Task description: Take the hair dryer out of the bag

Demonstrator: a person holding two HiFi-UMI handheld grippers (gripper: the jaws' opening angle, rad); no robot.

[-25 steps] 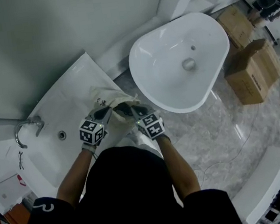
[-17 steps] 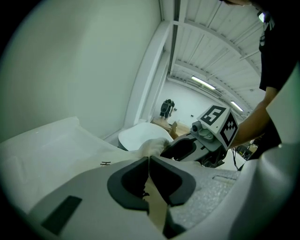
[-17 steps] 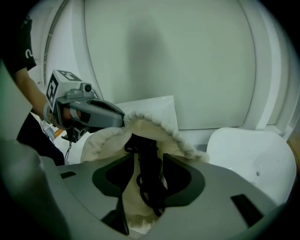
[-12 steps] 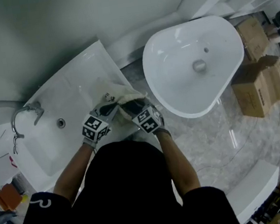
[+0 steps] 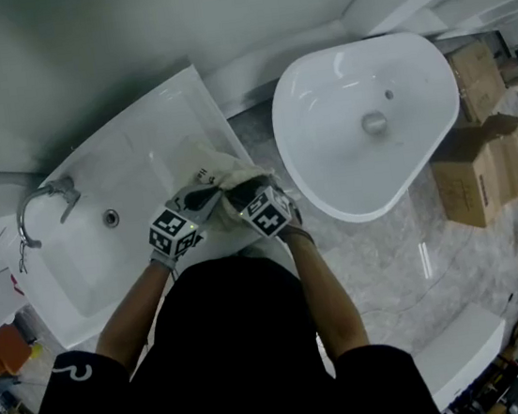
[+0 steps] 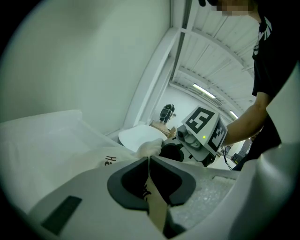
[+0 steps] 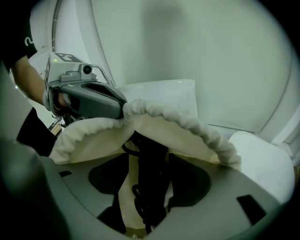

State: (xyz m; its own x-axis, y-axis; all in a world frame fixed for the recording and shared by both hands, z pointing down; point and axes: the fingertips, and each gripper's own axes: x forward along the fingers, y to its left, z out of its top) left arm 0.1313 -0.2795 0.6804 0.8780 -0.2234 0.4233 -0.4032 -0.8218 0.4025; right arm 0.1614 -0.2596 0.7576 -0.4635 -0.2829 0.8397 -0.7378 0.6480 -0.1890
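**Head view.** The bag [image 5: 204, 166] lies on the white desk [image 5: 129, 152], near the right edge, beside the round basin [image 5: 369, 111]. Both your hands meet at its near end. Your left tongs [image 5: 203, 199] sit at the bag's rim as they did a second ago. Your right tongs [image 5: 239, 196] have tipped more steeply down into the opening. The hair dryer does not show from up here, because the cloth and the grippers cover it.

**Left gripper view.** Your left tongs [image 6: 149, 161] are nearly closed on a fold of the bag [image 6: 101, 157] cloth, which runs out between the pads towards the camera. That grip pins the rim and holds the mouth up. The right gripper [image 6: 199, 133] is just beyond, pointing down into the bag.

**Right gripper view.** This is the change. A second ago your right tongs [image 7: 149, 187] were closed; now they are opening, wide apart. Between them, inside the open mouth, lies the hair dryer [image 7: 151, 154], a dark body with a coiled cord. The pads do not press on it yet. The left gripper [image 7: 89, 101] lifts the gathered rim at the upper left.

The hair dryer is therefore still in the bag, but your right tongs straddle it. I judge that closing on its body, rather than on the loose cord, is what comes next.
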